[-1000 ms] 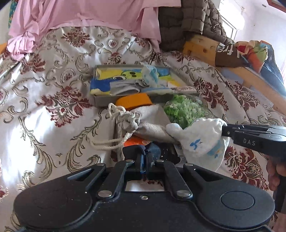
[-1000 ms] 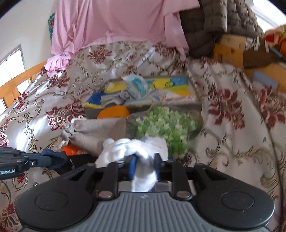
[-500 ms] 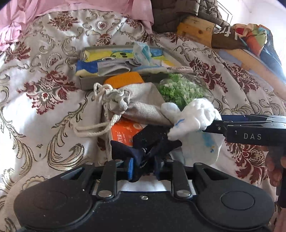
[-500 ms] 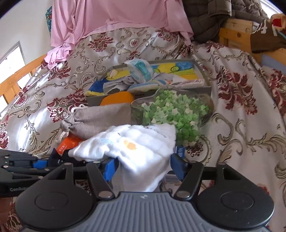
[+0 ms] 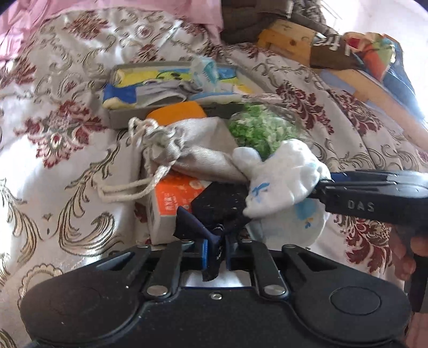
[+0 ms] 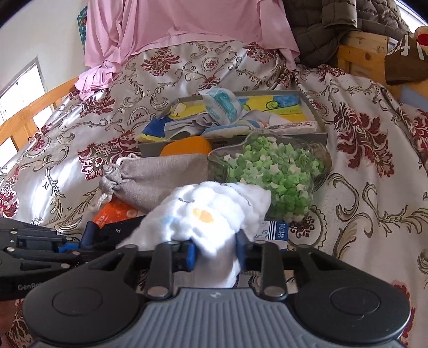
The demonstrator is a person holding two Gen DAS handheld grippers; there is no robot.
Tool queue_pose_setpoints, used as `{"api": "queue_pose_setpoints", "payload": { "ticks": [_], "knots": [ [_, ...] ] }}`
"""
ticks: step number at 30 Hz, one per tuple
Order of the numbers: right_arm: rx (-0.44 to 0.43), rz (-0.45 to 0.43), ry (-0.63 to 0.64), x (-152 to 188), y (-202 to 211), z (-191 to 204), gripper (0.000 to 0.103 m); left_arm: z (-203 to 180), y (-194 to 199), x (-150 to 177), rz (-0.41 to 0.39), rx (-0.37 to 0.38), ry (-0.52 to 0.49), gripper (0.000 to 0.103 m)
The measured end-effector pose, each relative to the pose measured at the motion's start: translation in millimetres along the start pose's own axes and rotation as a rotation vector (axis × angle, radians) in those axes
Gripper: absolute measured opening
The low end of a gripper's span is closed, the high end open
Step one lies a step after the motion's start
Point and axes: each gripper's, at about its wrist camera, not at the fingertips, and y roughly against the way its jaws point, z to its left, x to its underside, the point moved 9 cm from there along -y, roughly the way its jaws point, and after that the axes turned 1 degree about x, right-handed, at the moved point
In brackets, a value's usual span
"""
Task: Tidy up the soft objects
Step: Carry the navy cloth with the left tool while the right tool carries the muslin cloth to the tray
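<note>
My left gripper (image 5: 216,253) is shut on a dark navy cloth (image 5: 214,214) that lies low over an orange packet (image 5: 174,198). My right gripper (image 6: 215,250) is shut on a white cloth (image 6: 211,211) with blue and orange prints; it also shows in the left wrist view (image 5: 281,179), with the right gripper (image 5: 323,184) reaching in from the right. A grey drawstring bag (image 6: 160,179) lies just behind both cloths. A grey tray (image 6: 307,135) farther back holds several folded colourful cloths.
A clear container of green and white paper stars (image 6: 270,171) sits right of the bag. An orange round thing (image 6: 187,146) lies against the tray front. A floral bedspread (image 6: 361,160) covers the bed. Pink fabric (image 6: 187,24) and a dark quilted jacket (image 6: 334,24) lie at the back.
My right gripper opened half a second ago and has closed again on the white cloth. My left gripper has lifted the navy cloth slightly, uncovering the orange packet.
</note>
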Motion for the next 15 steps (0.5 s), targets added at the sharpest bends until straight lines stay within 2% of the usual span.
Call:
{"api": "queue_pose_setpoints", "payload": {
  "ticks": [2, 5, 8, 15],
  "knots": [
    [0.001, -0.018, 0.000, -1.9, 3.9, -0.8, 0.015, -4.5, 4.3, -2.0, -0.022, 0.003, -0.022, 0.008],
    [-0.030, -0.060, -0.011, -6.3, 14.1, 0.7, 0.013, -8.8, 12.7, -6.5, -0.072, -0.025, -0.063, 0.007],
    [-0.058, -0.111, -0.012, -13.4, 24.5, 4.6, 0.013, -14.1, 26.5, -14.8, -0.157, -0.039, -0.106, 0.007],
    [-0.108, -0.232, -0.007, -29.3, 45.3, 11.9, 0.011, -18.3, 54.0, -31.6, -0.293, -0.042, -0.093, 0.006]
  ]
}}
